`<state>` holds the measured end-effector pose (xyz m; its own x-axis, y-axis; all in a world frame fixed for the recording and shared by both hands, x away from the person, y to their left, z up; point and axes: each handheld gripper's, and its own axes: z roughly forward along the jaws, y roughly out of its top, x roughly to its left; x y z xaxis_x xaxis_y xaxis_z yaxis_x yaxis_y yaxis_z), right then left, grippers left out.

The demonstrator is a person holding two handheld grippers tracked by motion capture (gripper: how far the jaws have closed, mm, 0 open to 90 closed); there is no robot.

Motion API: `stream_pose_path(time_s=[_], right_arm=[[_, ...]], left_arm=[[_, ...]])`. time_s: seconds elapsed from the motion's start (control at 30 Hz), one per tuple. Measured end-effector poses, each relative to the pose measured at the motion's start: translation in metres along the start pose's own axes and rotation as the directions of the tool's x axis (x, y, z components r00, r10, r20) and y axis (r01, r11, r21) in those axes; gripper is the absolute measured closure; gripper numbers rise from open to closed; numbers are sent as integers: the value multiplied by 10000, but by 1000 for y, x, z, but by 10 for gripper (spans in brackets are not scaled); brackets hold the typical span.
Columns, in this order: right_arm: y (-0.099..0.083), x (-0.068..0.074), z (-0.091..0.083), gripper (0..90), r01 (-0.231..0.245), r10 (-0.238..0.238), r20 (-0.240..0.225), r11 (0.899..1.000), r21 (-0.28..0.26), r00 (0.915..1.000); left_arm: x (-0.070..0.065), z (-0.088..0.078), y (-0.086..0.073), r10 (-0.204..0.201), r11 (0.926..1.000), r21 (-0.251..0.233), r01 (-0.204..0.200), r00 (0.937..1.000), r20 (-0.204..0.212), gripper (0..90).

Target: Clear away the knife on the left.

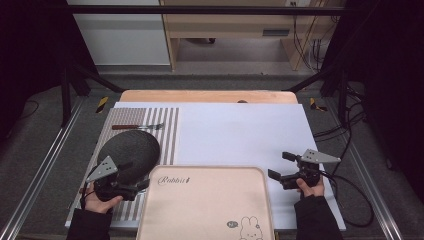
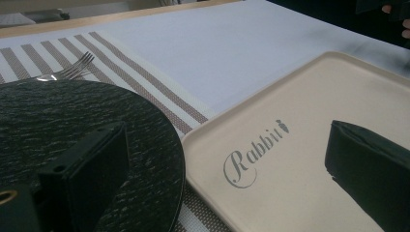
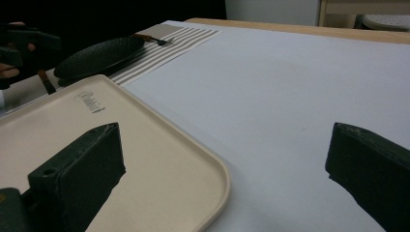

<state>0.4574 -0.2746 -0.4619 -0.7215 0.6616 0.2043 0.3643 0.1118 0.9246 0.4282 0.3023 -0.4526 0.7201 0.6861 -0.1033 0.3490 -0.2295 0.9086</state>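
At tray's left edge: left gripper (image 1: 134,181) jaws apart, empty, one jaw over black plate (image 1: 131,152), other over tray (image 1: 207,220). Plate rests on striped placemat (image 1: 167,131), just left of tray, rim near tray's rim; not grasped, not lifted. Fork (image 1: 137,126) beyond plate, far from tray. Right of tray: right gripper (image 1: 281,165) jaws apart, empty, over white table (image 1: 240,135). Judged: early stage, plate pickup pending, tray bare.
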Motion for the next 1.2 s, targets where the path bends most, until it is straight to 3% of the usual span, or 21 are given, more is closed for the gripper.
stream_pose_path(time_s=[0.5,0.87,1.2], right_arm=[[0,0,1,4,58,-58,-49,10000,27,10000],[0,0,0,4,104,-104,-26,9999,71,9999],[0,1,1,4,107,-107,-44,9999,75,9999]], left_arm=[[1,-3,6,139,9999,-97,-139,9999,-5,22],[3,-4,14,374,9992,113,-375,9992,103,23],[8,-17,15,540,9981,310,-541,9985,31,22]])
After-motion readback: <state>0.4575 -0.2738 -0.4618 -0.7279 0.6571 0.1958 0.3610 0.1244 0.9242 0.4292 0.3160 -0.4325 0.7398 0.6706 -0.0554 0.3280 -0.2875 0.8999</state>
